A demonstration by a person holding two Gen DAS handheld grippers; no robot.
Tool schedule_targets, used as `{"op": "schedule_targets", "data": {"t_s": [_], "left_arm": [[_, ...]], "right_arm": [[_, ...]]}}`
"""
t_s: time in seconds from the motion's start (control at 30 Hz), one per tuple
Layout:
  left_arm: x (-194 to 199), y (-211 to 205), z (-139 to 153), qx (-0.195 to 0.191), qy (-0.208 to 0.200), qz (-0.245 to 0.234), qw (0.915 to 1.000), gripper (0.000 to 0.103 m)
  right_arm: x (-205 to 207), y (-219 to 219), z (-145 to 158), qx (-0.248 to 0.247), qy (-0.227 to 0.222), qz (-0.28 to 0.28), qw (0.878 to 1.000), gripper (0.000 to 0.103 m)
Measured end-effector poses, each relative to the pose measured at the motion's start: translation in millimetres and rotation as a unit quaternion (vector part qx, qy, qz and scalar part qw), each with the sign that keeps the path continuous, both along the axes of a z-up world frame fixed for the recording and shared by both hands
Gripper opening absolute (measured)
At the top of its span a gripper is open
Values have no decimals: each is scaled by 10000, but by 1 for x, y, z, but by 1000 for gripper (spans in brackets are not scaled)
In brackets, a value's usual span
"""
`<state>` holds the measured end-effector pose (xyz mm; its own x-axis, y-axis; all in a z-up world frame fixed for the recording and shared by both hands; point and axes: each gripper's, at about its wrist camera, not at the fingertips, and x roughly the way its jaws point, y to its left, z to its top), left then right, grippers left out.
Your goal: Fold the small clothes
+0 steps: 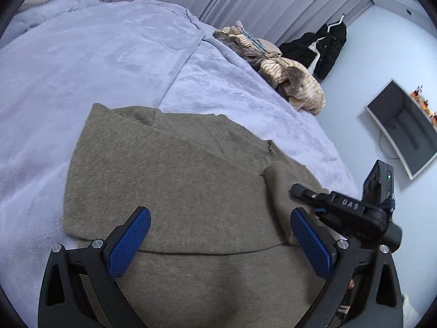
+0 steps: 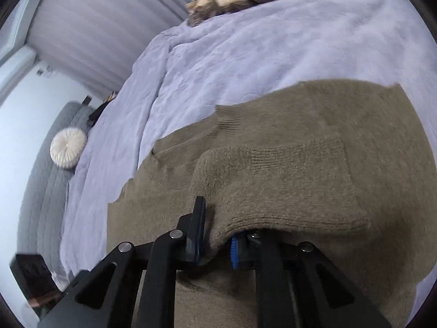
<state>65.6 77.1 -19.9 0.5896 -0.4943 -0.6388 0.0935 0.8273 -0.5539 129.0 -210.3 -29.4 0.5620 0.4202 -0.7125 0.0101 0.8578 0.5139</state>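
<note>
Currently the bed (image 1: 109,63), covered in a plush lavender blanket, carries the olive-brown knit sweater (image 1: 177,169), lying flat and partly folded near its front edge. A striped fuzzy clothes pile (image 1: 286,73) sits well apart. The left claw (image 1: 220,232) hovers spread above the sweater. The right claw (image 2: 218,243) pinches a thick folded sleeve edge; judged risk: the soft, bulky knit slips free and the fold collapses.

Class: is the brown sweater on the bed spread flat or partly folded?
Partly folded: the brown sweater has a doubled layer with a fold edge across it, on the lavender blanket.
</note>
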Motion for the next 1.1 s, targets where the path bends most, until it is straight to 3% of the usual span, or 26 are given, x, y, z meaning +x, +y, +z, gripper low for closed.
{"op": "schedule_targets", "data": {"t_s": [0.1, 0.2, 0.27, 0.37, 0.47, 0.6, 0.73, 0.83, 0.9, 0.97, 1.0, 1.03, 1.07, 1.1], "left_arm": [[9, 14, -4, -438, 16, 0, 9990, 102], [18, 19, -13, -727, 178, -92, 9972, 102], [22, 16, -21, -771, 341, -132, 9964, 102], [24, 8, -29, -703, 491, -191, 9961, 102], [28, -1, -32, -628, 550, -271, 9961, 102], [40, -13, -34, -447, 647, -352, 9963, 102], [54, -28, -36, -194, 715, -369, 9966, 102], [63, -34, -36, -22, 745, -310, 9967, 102], [66, -36, -34, 182, 810, -178, 9964, 86], [69, -35, -35, 414, 979, -50, 9943, 27], [70, -33, -37, 384, 1048, -52, 9937, 15], [69, -29, -38, 276, 1078, -59, 9938, 12], [66, -26, -36, 232, 1042, -32, 9943, 12], [61, -25, -33, 251, 972, -11, 9949, 12]], "right_arm": [[-5, 54, 15, -597, -454, 1155, 9905, 14], [-17, 96, 10, -1030, -493, 1979, 9735, 18], [-21, 113, -3, -1195, -296, 2289, 9656, 18], [-33, 111, -13, -1185, -82, 2362, 9644, 21], [-47, 87, -10, -958, 34, 2192, 9710, 38], [-67, 32, -3, -680, 136, 1636, 9841, 50], [-85, -40, -6, 31, 385, 665, 9970, 52], [-98, -91, -14, 785, 552, -256, 9951, 52], [-107, -118, -21, 1076, 588, -990, 9875, 52], [-111, -139, -30, 1615, 576, -1538, 9731, 52], [-111, -143, -34, 1851, 585, -1693, 9663, 52], [-108, -144, -38, 1981, 605, -1762, 9623, 52], [-102, -142, -40, 1977, 612, -1749, 9626, 43], [-97, -138, -40, 1820, 632, -1704, 9664, 16]]}}
